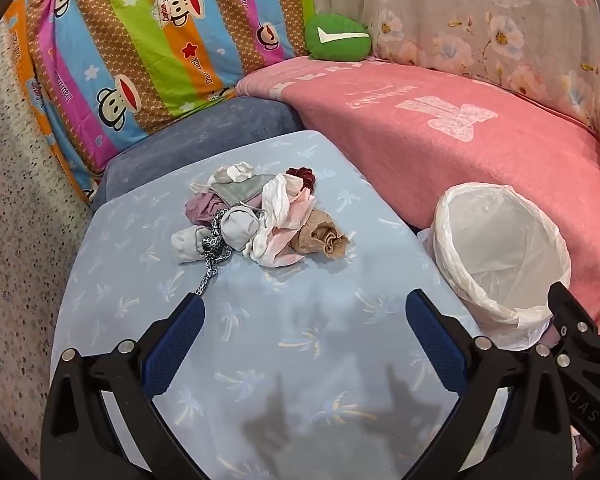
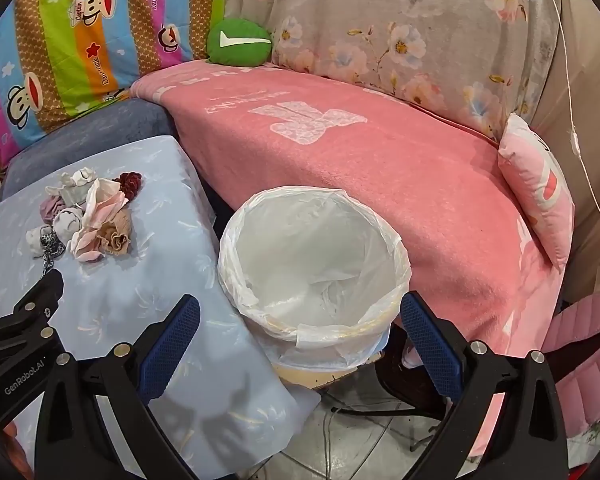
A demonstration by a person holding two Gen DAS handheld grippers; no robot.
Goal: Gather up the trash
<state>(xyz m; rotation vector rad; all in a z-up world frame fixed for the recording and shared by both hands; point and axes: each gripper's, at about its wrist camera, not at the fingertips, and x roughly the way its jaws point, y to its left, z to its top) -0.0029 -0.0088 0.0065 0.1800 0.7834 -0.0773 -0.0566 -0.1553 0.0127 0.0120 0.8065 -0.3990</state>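
Note:
A heap of crumpled trash lies on the light blue table: white and pink tissue, grey and purple scraps, a brown burlap piece, a dark red rosette and a spotted ribbon. My left gripper hovers over the table just short of the heap, open and empty. A bin lined with a clear bag stands right of the table. My right gripper is open over the near rim of that bin, holding nothing. The heap shows at the left of the right wrist view.
A pink blanket covers the sofa behind the bin, with a green cushion, a striped cartoon sheet, a floral cover and a pink pillow. A blue-grey cushion sits behind the table. Tiled floor and cables lie below the bin.

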